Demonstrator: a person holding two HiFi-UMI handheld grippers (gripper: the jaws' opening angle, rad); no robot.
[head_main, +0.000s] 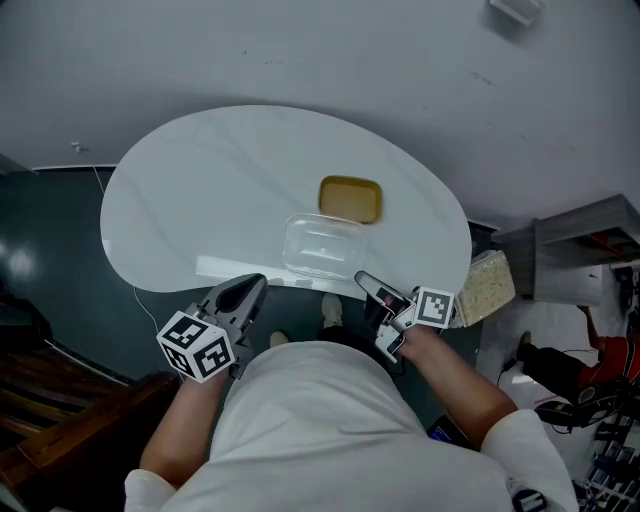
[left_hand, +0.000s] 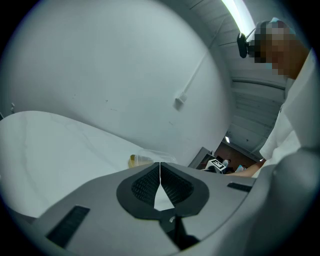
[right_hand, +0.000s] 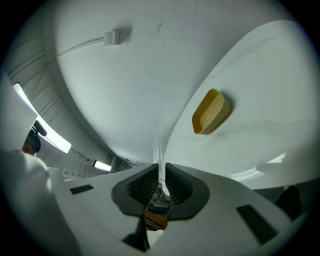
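Two forearms (head_main: 455, 375) bent, right tool (head_main: 366, 283) pinching container (head_main: 320, 245)

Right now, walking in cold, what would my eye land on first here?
A mustard-yellow dish stands out on the white curved table, with a clear plastic container beside it, nearer the person. The right tongs pinch that container's near edge, while the left tongs hover shut and empty by the table's near rim.

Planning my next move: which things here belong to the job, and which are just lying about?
In the job: clear container, rim pinched by right gripper; yellow dish next to it, probably.
Lying about: beige speckled block; grey shelf.
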